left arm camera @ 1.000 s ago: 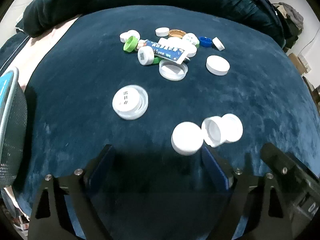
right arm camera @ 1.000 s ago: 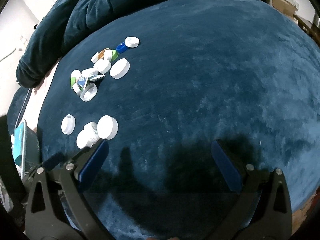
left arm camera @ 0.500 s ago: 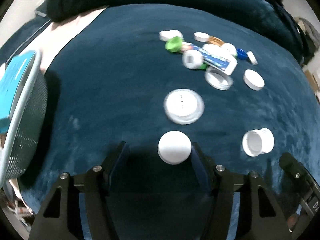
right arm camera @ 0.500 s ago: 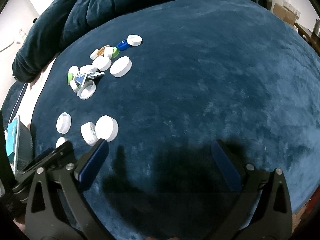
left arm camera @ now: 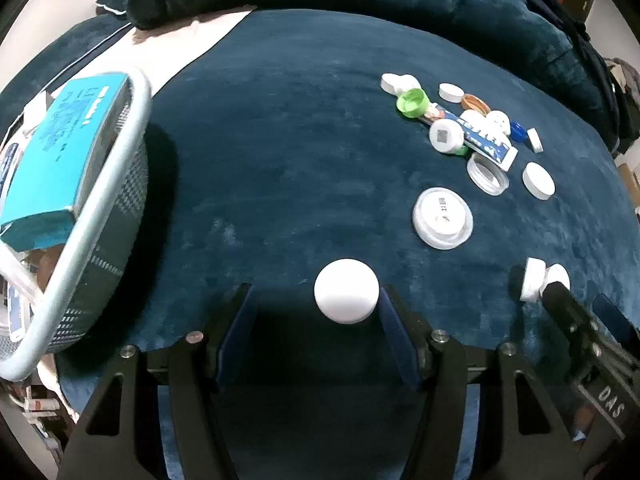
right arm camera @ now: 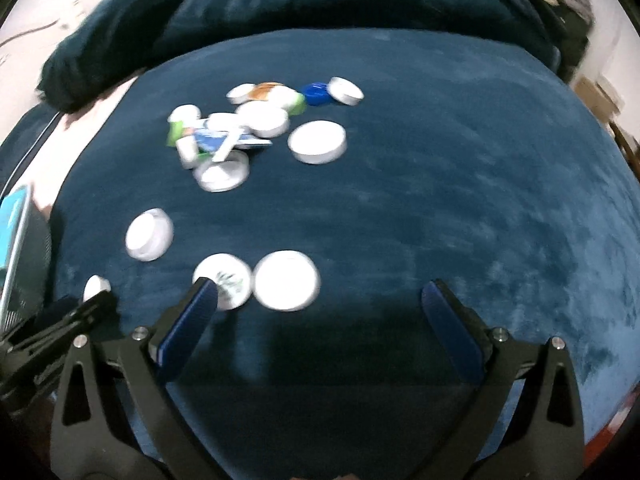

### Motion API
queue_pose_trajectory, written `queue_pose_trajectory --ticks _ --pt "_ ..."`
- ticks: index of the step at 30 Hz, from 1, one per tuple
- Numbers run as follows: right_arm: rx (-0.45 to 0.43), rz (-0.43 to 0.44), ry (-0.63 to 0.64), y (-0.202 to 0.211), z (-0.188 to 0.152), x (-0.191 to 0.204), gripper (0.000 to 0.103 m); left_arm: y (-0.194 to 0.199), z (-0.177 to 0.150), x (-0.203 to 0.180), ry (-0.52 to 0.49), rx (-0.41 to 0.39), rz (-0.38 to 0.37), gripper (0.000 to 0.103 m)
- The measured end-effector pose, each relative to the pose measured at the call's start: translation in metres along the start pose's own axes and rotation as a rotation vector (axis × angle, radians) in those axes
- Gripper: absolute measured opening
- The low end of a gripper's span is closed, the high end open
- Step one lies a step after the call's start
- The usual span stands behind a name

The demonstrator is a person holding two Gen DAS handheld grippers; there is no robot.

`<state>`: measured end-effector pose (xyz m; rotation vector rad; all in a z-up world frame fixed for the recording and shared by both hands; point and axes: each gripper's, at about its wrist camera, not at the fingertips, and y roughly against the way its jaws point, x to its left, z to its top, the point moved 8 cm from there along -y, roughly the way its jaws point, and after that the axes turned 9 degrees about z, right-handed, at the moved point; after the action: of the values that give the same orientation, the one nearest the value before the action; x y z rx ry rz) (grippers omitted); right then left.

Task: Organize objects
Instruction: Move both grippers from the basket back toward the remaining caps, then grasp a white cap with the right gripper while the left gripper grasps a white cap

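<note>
The left tongs carry a plain white cap at their tips. It sits against the right-hand pad; a dark gap shows on the other side, so whether both pads press on it cannot be confirmed from the left wrist view. Judged from appearance, the cap is a light, rigid plastic disc with a smooth, somewhat slippery rim; the sound hold is across its diameter, pads flat on the side wall, as an off-centre pinch could let it swivel or pop out. It looks unlikely to break if dropped on the soft surface. To the left of these tongs, and close by, stands a pale mesh basket already holding a teal box, the likely destination. The right tongs are spread wide and hold nothing; just ahead of their tips two white caps lie side by side on the dark blue plush cover, the nearer one touching or overlapped by the left-hand pad, which cannot be settled through the blur. Somewhat farther and to the left lies a wider white lid. Farthest from both tongs is the remaining heap of caps, white, green, blue and tan, tangled with a small blue-and-white packet; these would need separating before a clean grip.
</note>
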<state>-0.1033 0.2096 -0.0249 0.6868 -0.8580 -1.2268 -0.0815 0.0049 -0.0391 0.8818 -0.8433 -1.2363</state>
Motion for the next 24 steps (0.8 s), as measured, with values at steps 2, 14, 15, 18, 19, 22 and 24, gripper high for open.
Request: queue_pose_trajectory --ticks 2,14,15,18,19,22,24 --pt "-0.002 0.003 0.014 0.002 -0.002 0.006 0.103 0.0 -0.002 0.008 0.116 0.007 0.059 0.065" --pt "0.026 -0.014 -0.029 -0.001 -0.008 -0.008 0.102 -0.011 -0.001 0.01 0.131 0.025 0.038 0.066" --pt "0.019 0.008 -0.034 -0.003 -0.005 -0.007 0.097 -0.012 0.0 0.009 0.131 0.025 0.035 0.068" --pt "0.038 0.024 -0.016 -0.013 -0.003 -0.003 0.069 -0.015 0.002 0.007 0.132 0.022 0.014 0.073" --pt "0.039 0.016 -0.008 -0.015 -0.003 -0.003 0.057 -0.016 0.002 0.007 0.133 0.02 0.008 0.072" --pt "0.016 0.039 -0.014 -0.012 -0.001 -0.003 0.033 -0.014 0.003 0.008 0.142 0.004 -0.005 0.054" --pt "-0.018 0.075 -0.043 -0.005 0.001 -0.002 0.033 -0.01 0.004 0.011 0.154 -0.004 -0.021 0.032"
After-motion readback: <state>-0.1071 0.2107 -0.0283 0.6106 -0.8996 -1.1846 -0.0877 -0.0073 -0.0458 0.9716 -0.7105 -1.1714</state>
